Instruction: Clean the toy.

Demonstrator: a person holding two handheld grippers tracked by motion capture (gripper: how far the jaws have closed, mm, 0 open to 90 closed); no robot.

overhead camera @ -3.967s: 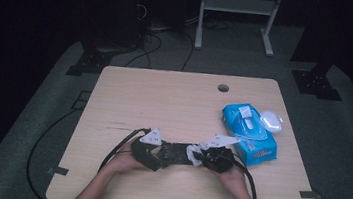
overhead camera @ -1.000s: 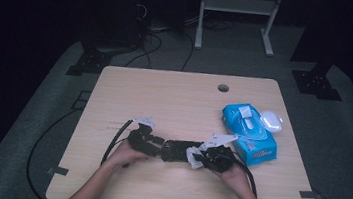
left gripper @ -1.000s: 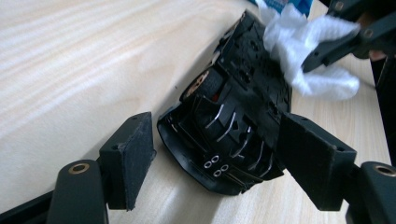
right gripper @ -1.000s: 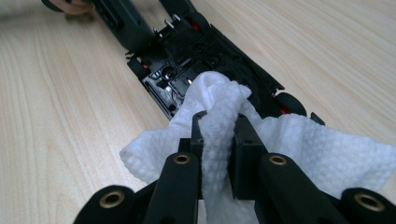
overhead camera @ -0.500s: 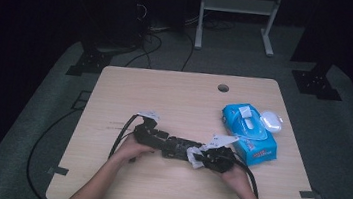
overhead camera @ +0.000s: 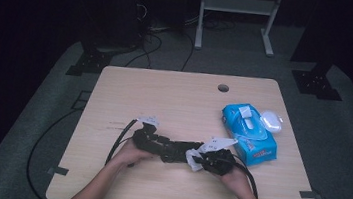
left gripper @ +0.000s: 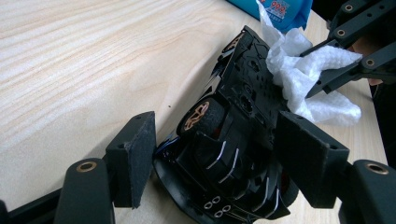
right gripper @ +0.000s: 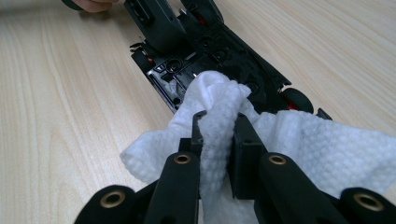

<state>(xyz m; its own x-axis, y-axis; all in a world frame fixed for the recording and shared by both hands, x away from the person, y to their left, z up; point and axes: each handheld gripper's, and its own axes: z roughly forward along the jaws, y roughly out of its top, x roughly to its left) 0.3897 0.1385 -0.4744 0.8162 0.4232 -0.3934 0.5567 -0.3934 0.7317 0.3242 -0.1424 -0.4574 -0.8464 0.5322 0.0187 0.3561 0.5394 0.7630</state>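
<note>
A black toy car (overhead camera: 175,149) lies tipped on its side near the table's front edge, its underside (left gripper: 243,93) facing up. My left gripper (overhead camera: 161,146) comes in from the left. Its jaws have just been closing, and its pads (left gripper: 135,158) press on the car's rear end between them (left gripper: 219,154). My right gripper (overhead camera: 198,158) is shut on a crumpled white wipe (right gripper: 210,93). The wipe (left gripper: 299,74) rests against the car's underside (right gripper: 205,51). In the right gripper view the jaws (right gripper: 218,126) pinch a fold of the wipe.
A blue pack of wet wipes (overhead camera: 249,130) lies to the right, with a small white object (overhead camera: 271,121) beside it. A cable hole (overhead camera: 223,88) sits near the table's far edge. Black cables (overhead camera: 119,143) trail off the front of the wooden table (overhead camera: 164,98).
My left gripper and its end of the car have shifted slightly toward the far side of the table. The right gripper has stayed in place with the wipe.
</note>
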